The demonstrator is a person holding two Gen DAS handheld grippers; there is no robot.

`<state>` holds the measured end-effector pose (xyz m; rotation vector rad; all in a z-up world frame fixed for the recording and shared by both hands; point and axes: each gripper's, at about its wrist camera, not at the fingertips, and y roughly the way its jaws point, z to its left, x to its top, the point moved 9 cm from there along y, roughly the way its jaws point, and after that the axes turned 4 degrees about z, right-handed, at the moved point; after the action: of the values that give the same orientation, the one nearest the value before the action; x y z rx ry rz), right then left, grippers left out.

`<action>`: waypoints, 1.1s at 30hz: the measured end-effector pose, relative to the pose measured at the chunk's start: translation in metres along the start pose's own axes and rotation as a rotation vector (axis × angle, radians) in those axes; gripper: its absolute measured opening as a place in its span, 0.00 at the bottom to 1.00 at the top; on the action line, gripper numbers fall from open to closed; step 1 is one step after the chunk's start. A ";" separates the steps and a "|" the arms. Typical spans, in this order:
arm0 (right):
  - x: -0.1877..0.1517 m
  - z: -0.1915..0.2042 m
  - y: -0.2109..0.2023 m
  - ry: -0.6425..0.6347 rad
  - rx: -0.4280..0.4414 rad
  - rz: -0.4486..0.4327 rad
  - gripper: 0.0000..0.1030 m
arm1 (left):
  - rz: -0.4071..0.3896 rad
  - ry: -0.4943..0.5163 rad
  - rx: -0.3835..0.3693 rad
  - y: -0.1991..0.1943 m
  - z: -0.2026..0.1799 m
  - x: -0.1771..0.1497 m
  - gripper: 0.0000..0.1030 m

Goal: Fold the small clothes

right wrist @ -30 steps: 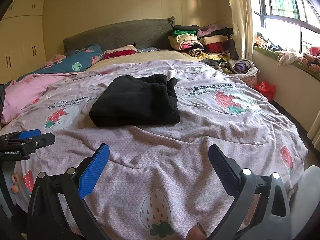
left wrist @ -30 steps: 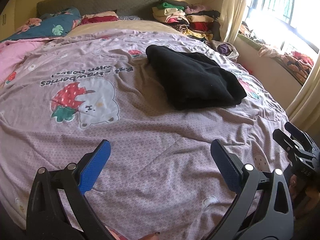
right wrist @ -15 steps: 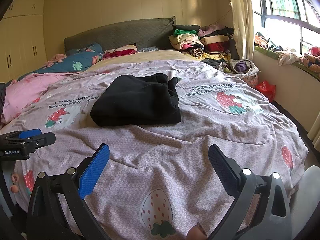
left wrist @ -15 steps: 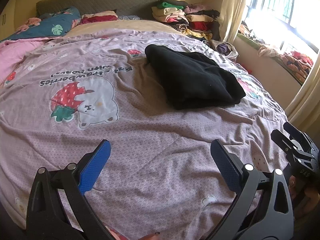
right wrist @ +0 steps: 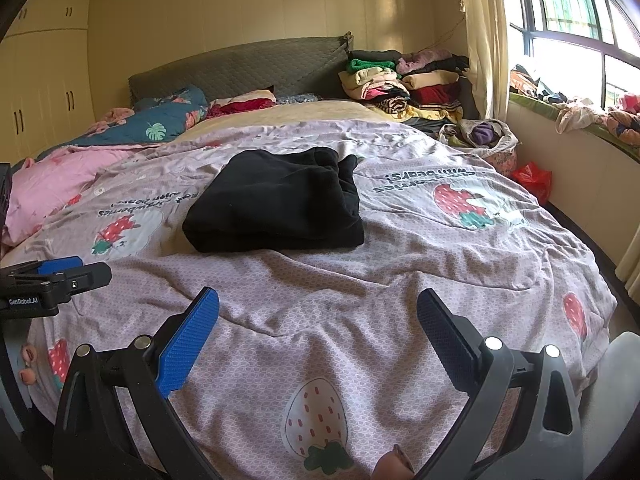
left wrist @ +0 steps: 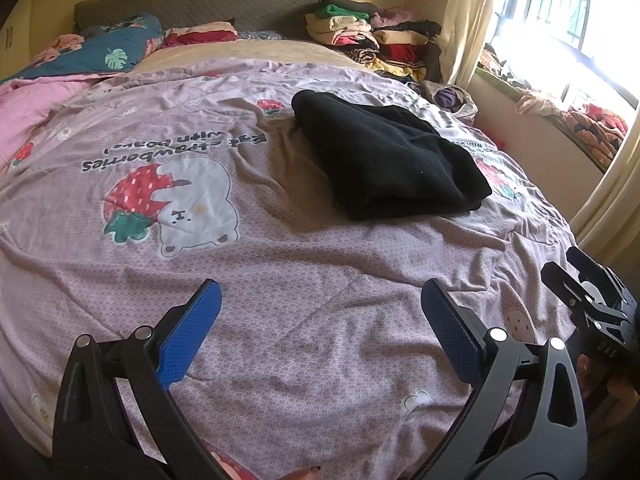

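A folded black garment (left wrist: 390, 164) is lying flat on a lilac strawberry-print bedspread (left wrist: 280, 280). Both tongs, left gripper (left wrist: 320, 320) and right gripper (right wrist: 318, 318), are hovering wide open and empty near the bed's foot, well apart from the garment ahead.

**Two black handheld grippers with blue finger pads**

Left gripper (left wrist: 320, 332): black curved frame, silver round pivot screws, textured blue pads (left wrist: 188, 336); right gripper (right wrist: 318, 330) looks identical; white "GenRobot.AI" lettering marks one black body; a bare fingertip (right wrist: 394, 468) shows below.
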<state>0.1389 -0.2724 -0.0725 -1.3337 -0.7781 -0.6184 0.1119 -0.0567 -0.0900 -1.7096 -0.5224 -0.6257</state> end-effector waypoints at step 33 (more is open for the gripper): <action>-0.002 0.003 0.002 0.003 0.004 0.008 0.96 | 0.019 0.002 0.007 0.001 0.000 -0.003 0.91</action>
<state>0.1388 -0.2695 -0.0754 -1.3317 -0.7710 -0.6119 0.1105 -0.0564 -0.0924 -1.7056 -0.5060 -0.6119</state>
